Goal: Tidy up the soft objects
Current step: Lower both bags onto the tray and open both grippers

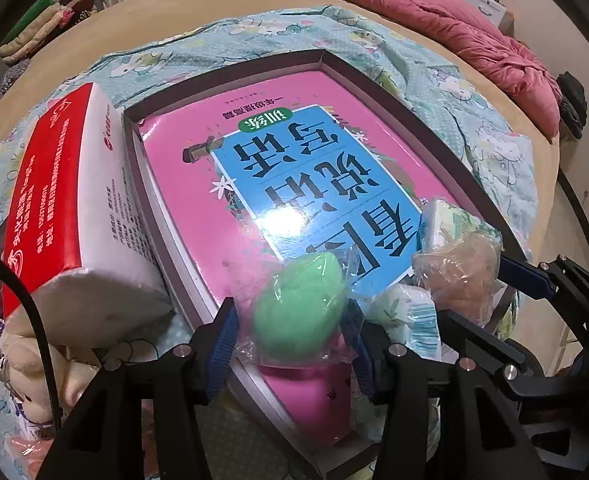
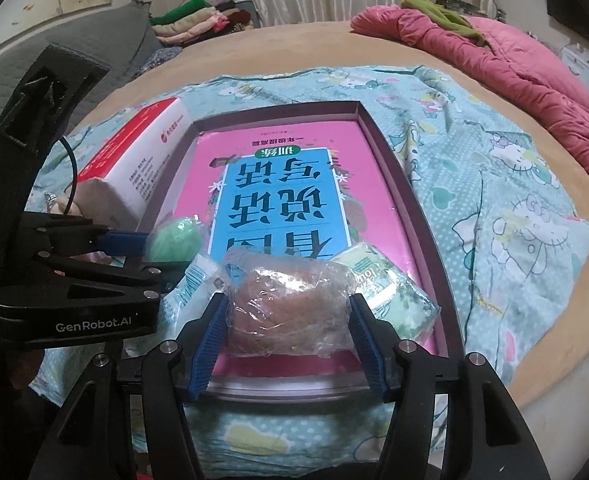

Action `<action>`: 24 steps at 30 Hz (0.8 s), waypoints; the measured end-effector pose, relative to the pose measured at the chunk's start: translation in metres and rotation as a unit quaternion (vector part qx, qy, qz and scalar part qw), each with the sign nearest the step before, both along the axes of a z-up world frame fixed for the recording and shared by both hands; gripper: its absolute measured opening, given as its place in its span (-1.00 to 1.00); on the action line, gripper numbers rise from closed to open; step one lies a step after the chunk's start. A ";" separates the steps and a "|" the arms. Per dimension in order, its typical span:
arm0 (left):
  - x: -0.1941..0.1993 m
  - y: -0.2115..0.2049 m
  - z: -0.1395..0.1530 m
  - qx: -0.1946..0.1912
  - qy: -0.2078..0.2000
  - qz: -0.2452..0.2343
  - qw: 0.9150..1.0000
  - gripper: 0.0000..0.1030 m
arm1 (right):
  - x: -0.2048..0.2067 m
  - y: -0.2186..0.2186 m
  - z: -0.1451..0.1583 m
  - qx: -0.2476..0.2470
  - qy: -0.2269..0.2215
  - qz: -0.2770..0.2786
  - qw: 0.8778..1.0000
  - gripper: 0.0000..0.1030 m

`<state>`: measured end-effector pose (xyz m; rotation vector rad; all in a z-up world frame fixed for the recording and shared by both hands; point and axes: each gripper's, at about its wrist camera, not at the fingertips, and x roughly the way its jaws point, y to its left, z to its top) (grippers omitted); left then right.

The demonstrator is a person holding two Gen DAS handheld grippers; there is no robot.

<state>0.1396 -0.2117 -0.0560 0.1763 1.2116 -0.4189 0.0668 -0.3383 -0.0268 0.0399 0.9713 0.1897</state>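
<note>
A shallow box (image 1: 162,216) (image 2: 378,136) with a pink book (image 1: 294,152) (image 2: 278,184) in it lies on a blue cartoon cloth. My left gripper (image 1: 290,332) (image 2: 150,244) is shut on a green soft ball in clear wrap (image 1: 298,304) (image 2: 176,236) at the box's near left corner. My right gripper (image 2: 288,334) (image 1: 510,276) is shut on a brown soft bundle in clear wrap (image 2: 290,308) (image 1: 458,272) over the box's near edge. Two tissue packs (image 2: 394,292) (image 2: 194,280) lie beside the bundle; they also show in the left wrist view (image 1: 410,320).
A red and white carton (image 1: 66,208) (image 2: 142,156) lies left of the box. A plush toy (image 1: 26,364) sits below it. A pink quilt (image 1: 454,20) (image 2: 514,64) lies at the back right. Folded clothes (image 2: 198,20) are stacked at the back left.
</note>
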 end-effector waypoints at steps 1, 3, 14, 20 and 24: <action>0.000 0.000 0.000 -0.001 0.001 0.000 1.000 0.01 | 0.000 0.000 0.000 0.000 0.000 0.000 1.000 0.22; 0.000 -0.001 0.000 0.001 0.002 -0.002 1.000 0.03 | -0.001 -0.001 0.001 0.002 0.000 -0.001 1.000 0.22; -0.003 -0.003 0.000 0.006 -0.005 -0.006 1.000 0.08 | -0.008 -0.003 0.011 0.004 -0.022 -0.007 1.000 0.40; -0.010 -0.002 0.001 0.002 -0.027 -0.017 0.999 0.26 | -0.011 -0.005 0.019 0.001 -0.041 -0.016 0.999 0.47; -0.009 0.000 0.002 -0.002 -0.024 -0.013 1.000 0.27 | -0.012 -0.005 0.022 -0.004 -0.046 -0.017 0.999 0.47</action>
